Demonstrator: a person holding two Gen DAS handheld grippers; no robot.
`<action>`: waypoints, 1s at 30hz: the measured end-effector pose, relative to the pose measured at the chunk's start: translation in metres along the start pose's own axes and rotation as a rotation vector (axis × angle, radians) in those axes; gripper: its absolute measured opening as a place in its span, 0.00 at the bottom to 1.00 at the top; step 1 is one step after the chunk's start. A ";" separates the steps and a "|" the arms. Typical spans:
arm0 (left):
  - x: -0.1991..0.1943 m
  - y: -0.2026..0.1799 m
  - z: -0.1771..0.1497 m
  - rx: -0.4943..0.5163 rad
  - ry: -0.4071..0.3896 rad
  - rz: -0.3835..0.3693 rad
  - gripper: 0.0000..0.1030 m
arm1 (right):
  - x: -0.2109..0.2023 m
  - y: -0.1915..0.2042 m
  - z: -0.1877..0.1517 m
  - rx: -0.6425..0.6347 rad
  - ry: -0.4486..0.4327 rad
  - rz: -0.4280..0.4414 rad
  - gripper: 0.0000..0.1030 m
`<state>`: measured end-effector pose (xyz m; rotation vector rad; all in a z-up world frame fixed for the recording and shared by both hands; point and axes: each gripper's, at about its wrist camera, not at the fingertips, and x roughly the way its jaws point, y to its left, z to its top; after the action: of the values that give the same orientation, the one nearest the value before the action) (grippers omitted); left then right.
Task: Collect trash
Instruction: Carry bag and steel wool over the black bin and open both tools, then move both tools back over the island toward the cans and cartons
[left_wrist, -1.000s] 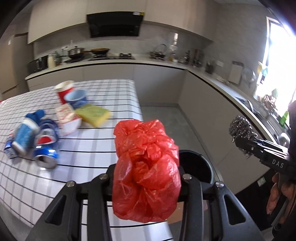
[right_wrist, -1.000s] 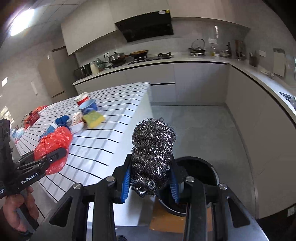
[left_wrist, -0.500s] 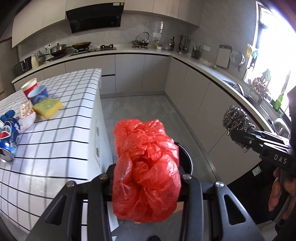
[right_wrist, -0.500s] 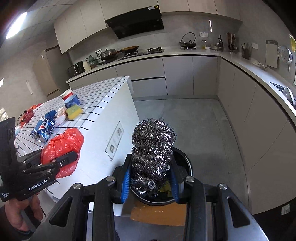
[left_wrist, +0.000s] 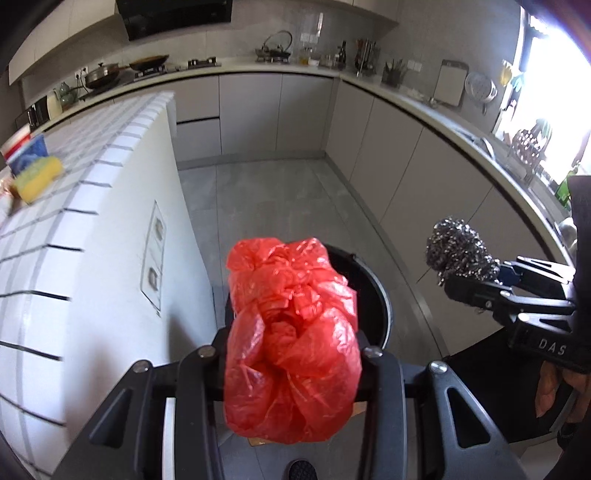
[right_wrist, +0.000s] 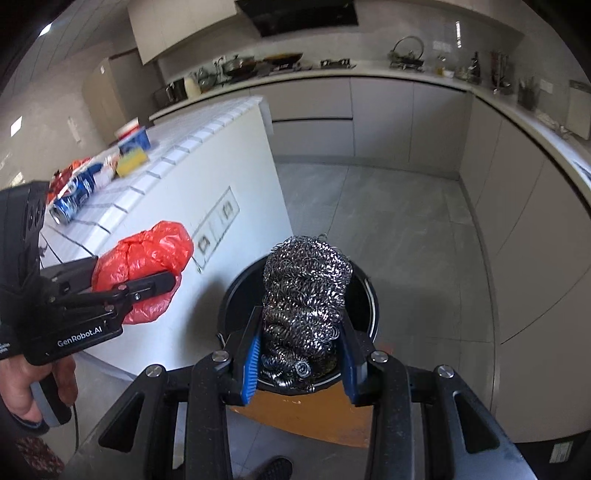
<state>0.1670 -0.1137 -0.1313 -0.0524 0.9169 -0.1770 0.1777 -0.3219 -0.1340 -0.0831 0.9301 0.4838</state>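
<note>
My left gripper (left_wrist: 291, 354) is shut on a crumpled red plastic bag (left_wrist: 291, 332), held above the near rim of a round black trash bin (left_wrist: 373, 295) on the floor. My right gripper (right_wrist: 301, 354) is shut on a ball of steel wool (right_wrist: 306, 288), which hangs over the open mouth of the same bin (right_wrist: 365, 291). From the left wrist view the steel wool (left_wrist: 460, 254) and right gripper (left_wrist: 476, 280) sit to the right of the bin. In the right wrist view the red bag (right_wrist: 147, 266) and left gripper (right_wrist: 140, 286) are left of the bin.
A white tiled island (left_wrist: 92, 229) stands left of the bin, with a yellow sponge (left_wrist: 38, 177), cups (right_wrist: 135, 138) and crushed blue cans (right_wrist: 72, 197) on top. Grey cabinets (left_wrist: 424, 192) line the back and right. A brown cardboard sheet (right_wrist: 306, 413) lies under the bin.
Both grippers have moved off the island top and down toward the floor bin, each keeping its grip. The bin now looks larger and closer in both views.
</note>
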 end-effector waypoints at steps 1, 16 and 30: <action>0.007 -0.001 -0.002 -0.002 0.012 0.000 0.39 | 0.007 -0.002 -0.002 -0.006 0.011 0.003 0.37; 0.086 0.013 -0.061 -0.109 0.146 0.124 0.96 | 0.123 -0.048 -0.034 -0.043 0.152 -0.109 1.00; 0.035 0.000 -0.050 -0.093 0.100 0.157 0.96 | 0.079 -0.031 -0.021 0.000 0.086 -0.156 1.00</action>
<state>0.1480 -0.1188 -0.1893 -0.0584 1.0242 0.0089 0.2151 -0.3262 -0.2132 -0.1762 0.9994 0.3380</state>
